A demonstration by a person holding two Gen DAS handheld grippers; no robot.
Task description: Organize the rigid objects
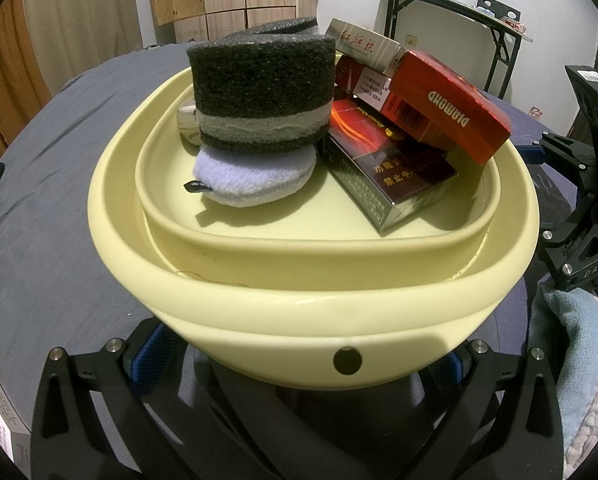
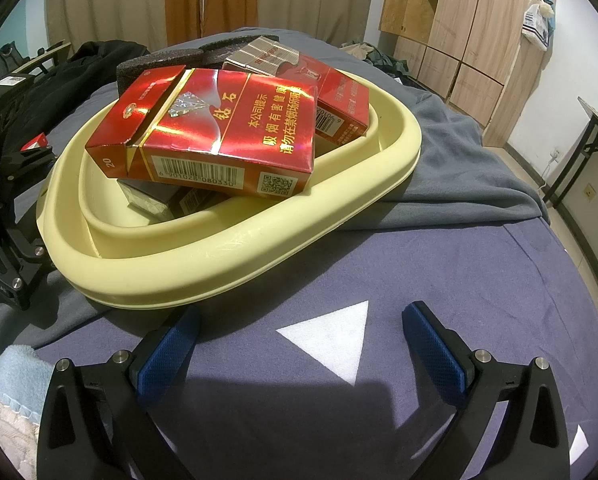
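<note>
Grey bedding (image 2: 439, 280) covers the bed under both claws; the yellow tray (image 1: 307, 308) stands on it, with a smaller tray (image 1: 299, 240) nested inside. The left claw (image 1: 299, 364) has its fingers on either side of the tray's near wall, but whether it clamps I cannot tell; the right claw (image 2: 299, 344) is spread apart and empty, with the tray just ahead to its left. Red boxes (image 2: 219, 136), a foam block (image 1: 263, 92) and a puff (image 1: 255, 176) are piled inside; the step seems to be steadying or moving the tray; next, a firm grip is needed, as the top box leans on the rim.
</note>
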